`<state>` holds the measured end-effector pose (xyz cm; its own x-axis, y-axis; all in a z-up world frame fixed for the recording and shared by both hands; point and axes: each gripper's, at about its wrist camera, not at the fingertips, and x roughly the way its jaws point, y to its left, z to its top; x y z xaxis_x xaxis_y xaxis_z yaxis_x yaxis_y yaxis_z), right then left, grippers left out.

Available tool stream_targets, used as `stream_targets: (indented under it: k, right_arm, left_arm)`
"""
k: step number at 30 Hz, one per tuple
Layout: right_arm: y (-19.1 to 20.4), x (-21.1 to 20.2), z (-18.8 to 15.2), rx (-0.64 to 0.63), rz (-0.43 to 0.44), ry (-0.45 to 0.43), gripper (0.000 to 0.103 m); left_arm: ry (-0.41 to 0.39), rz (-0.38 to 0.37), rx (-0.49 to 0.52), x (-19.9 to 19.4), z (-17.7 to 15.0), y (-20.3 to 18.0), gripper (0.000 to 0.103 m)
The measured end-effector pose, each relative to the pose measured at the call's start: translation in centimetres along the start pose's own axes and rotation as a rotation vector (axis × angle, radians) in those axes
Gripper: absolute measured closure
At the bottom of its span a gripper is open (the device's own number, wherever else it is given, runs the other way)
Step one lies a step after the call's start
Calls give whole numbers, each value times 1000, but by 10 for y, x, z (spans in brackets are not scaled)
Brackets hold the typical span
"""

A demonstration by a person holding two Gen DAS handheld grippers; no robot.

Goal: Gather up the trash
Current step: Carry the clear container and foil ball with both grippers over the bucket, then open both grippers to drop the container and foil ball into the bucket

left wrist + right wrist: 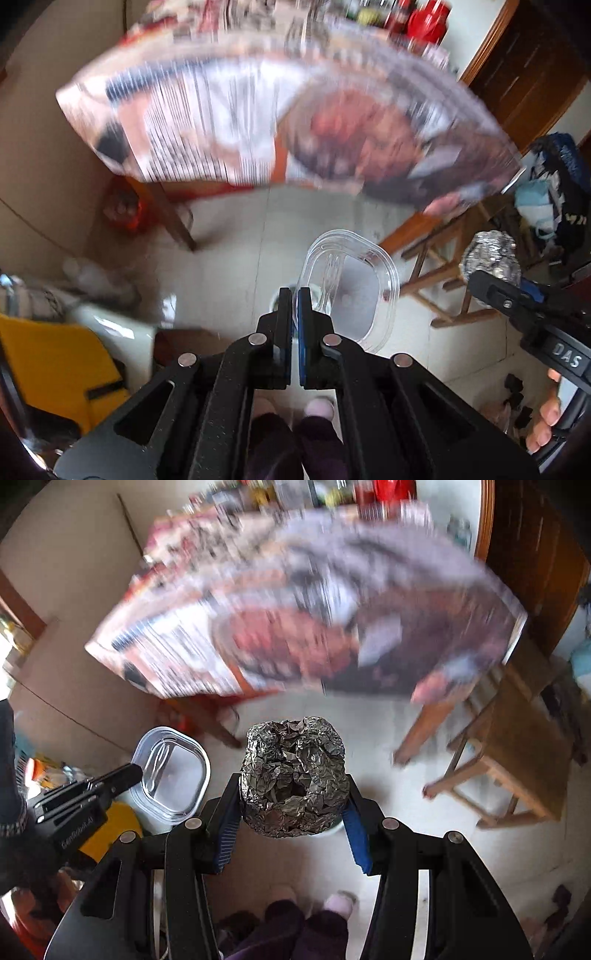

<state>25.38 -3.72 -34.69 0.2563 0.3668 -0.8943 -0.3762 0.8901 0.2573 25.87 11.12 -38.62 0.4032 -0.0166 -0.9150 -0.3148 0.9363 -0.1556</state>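
While both hands carry trash over the floor, the step in hand looks like bringing it to a bin and letting go, and doing that well means holding both grips firm until each piece hangs right over the opening, then releasing one at a time so nothing bounces out. Left gripper (pixel 294 295): jaws pinched nearly together on the thin rim of a clear plastic container (pixel 351 288), which juts out toward 1 o'clock from the tips, open side facing the camera, empty as far as I can see. Rim grip is thin and slick, so a twist could slip it. Right gripper (pixel 293 805): jaws about half spread, blue pads (pixel 355 834) pressed on either flank of a crumpled foil ball (pixel 293 779), held square between them; foil crushes easily, no need to squeeze more. From the right wrist view the container shows at 9 o'clock of the foil, just beside it; from the left wrist view the foil sits at 3 o'clock. Beyond the tips at 12 o'clock a table with a printed cover (pixel 280 122), badly blurred. Pale tiled floor (pixel 229 229) below, wooden stool (pixel 517 753) at 3 o'clock in the right view. Person's slippered feet (pixel 338 902) at 6 o'clock. A white rim peeks from under the foil; cannot tell if that is the bin.
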Motion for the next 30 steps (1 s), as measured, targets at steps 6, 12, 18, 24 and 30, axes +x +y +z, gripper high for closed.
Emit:
stream_targets:
  k: [6, 12, 18, 24, 30]
  right_arm:
    - [-27, 85, -31, -4, -7, 100, 56]
    - [-46, 157, -51, -5, -11, 131, 56]
    - [-47, 213, -56, -44, -7, 91, 55]
    - [-54, 249, -64, -27, 45, 115, 35]
    - [-71, 259, -70, 76, 68, 116, 33]
  left_arm:
    - [101, 30, -41, 98, -37, 13, 102]
    - [144, 74, -82, 178, -63, 36, 102]
    - [153, 83, -101, 234, -74, 53, 102]
    - [157, 73, -91, 275, -76, 59, 102]
    - [197, 24, -116, 304, -78, 51, 102]
